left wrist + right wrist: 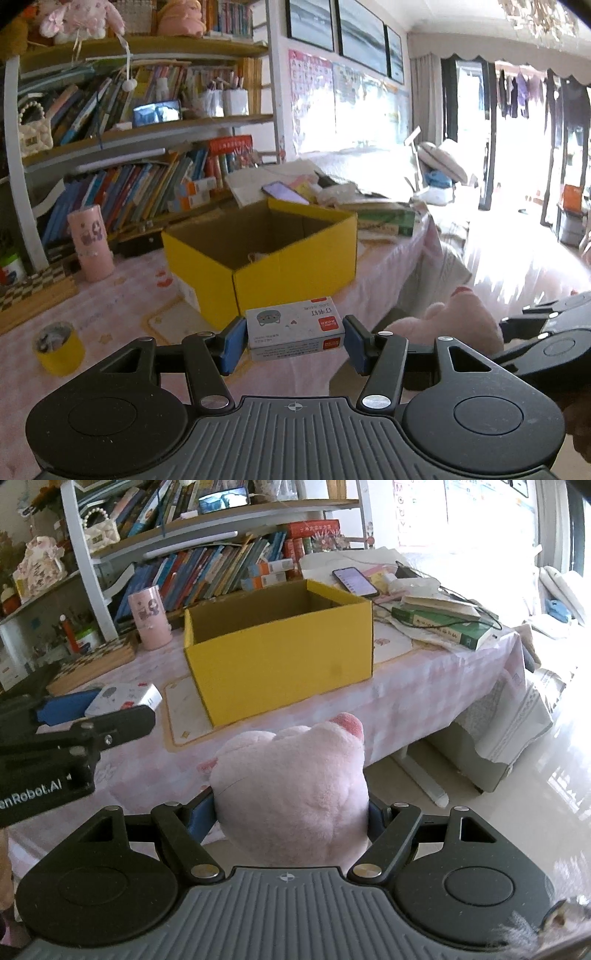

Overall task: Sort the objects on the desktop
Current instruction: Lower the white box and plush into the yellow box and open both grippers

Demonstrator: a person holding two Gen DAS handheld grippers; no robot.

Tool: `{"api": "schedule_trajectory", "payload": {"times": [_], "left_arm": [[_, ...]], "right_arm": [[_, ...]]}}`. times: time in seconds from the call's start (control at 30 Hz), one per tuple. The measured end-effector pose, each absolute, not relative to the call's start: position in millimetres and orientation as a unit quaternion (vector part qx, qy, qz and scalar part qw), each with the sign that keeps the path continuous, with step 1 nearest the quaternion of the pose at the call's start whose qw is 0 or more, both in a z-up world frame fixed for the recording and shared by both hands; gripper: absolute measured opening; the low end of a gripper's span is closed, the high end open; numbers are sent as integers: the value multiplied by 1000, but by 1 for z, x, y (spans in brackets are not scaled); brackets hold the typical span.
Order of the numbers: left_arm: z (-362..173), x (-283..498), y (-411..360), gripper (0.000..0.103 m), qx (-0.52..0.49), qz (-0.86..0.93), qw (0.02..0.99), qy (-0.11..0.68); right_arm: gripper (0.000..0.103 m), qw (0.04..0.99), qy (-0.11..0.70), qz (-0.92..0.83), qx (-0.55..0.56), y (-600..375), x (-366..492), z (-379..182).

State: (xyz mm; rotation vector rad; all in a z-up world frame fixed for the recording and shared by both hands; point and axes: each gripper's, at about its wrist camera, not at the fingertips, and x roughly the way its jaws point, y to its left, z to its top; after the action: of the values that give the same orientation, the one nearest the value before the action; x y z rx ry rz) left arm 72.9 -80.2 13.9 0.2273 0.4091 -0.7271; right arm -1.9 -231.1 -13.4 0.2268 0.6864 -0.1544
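Left wrist: my left tool [294, 341] clamps small white cardboard staple box [295, 326] above pink checked surface [122, 306]. Right tool [291, 812] squeezes pink plush toy [295, 790]. Open yellow cardboard box [280, 653] sits beyond both.

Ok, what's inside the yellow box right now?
The left wrist view shows one small pale item on the floor of the yellow box, against its near wall; too small to identify. The near walls hide the rest of the floor. In the right wrist view only bare inner walls show.
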Motion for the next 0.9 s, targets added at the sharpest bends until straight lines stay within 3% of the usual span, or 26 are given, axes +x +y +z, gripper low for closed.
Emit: {"api": "schedule_trajectory", "payload": {"times": [0.47, 0.9], "left_arm": [[42, 138, -108, 56, 78, -338, 927, 144], [33, 204, -141, 56, 108, -336, 922, 159]], "right_arm": [[75, 954, 273, -94, 82, -277, 62, 34], [75, 964, 243, -86, 61, -301, 143, 59]]}}
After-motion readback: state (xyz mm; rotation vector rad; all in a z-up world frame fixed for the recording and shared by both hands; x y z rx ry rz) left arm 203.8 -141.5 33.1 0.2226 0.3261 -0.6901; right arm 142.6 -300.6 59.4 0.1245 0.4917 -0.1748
